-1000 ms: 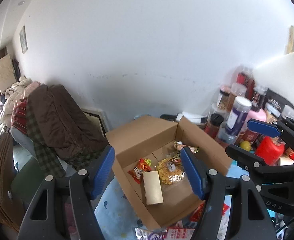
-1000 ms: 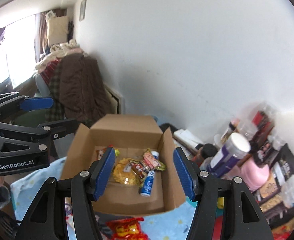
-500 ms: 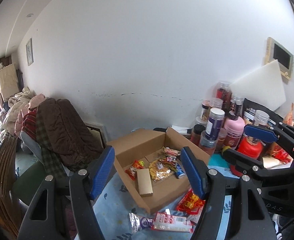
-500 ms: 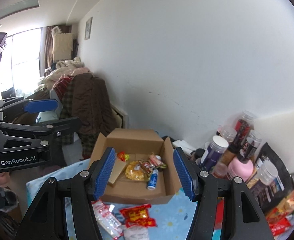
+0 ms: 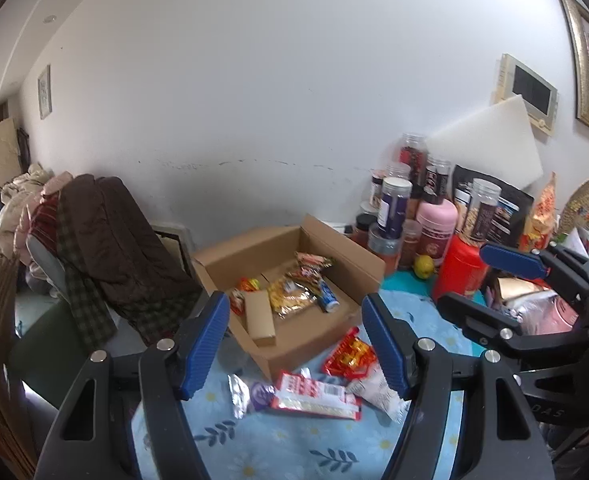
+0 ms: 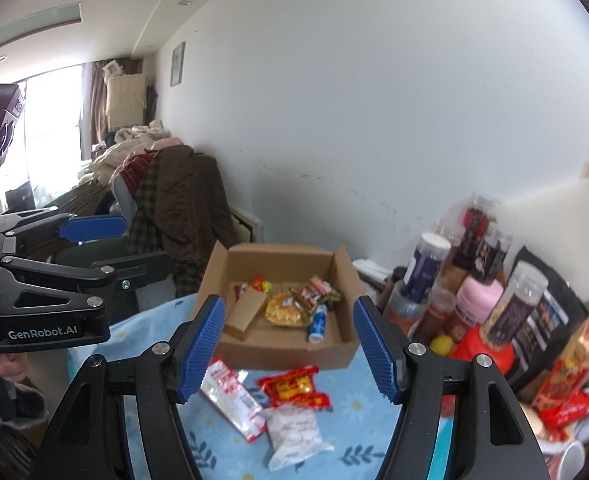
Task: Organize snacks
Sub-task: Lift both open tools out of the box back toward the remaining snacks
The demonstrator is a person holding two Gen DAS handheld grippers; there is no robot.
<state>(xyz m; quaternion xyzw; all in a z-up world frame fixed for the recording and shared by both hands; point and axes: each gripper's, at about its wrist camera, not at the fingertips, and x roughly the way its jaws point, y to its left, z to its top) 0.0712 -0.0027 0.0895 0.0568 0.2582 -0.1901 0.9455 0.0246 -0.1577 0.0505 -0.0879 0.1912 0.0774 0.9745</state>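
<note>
Brown cardboard, flaps up: your open box sits on the blue flowered cloth of the table, towards the far side near the white wall; inside it lie a tan packet, a yellow snack bag, a small blue-and-white tube and several red wrappers; just near of the box, loose on the cloth, you have a red-and-yellow packet, a long red-and-white packet, a white pouch and a purple-and-silver wrapper; none of these touches the box wall that you can clearly see; your left gripper hangs above the loose packets with its blue fingers spread and nothing between them; your right gripper is likewise over the near snacks, its fingers opening, with nothing between them; to the right of the box stands a crowd of jars and bottles, among them a pink bottle, a red canister, a dark-labelled jar and a yellow fruit; a white foam board leans on the wall behind them; to the left, a brown coat hangs over a chair.
</note>
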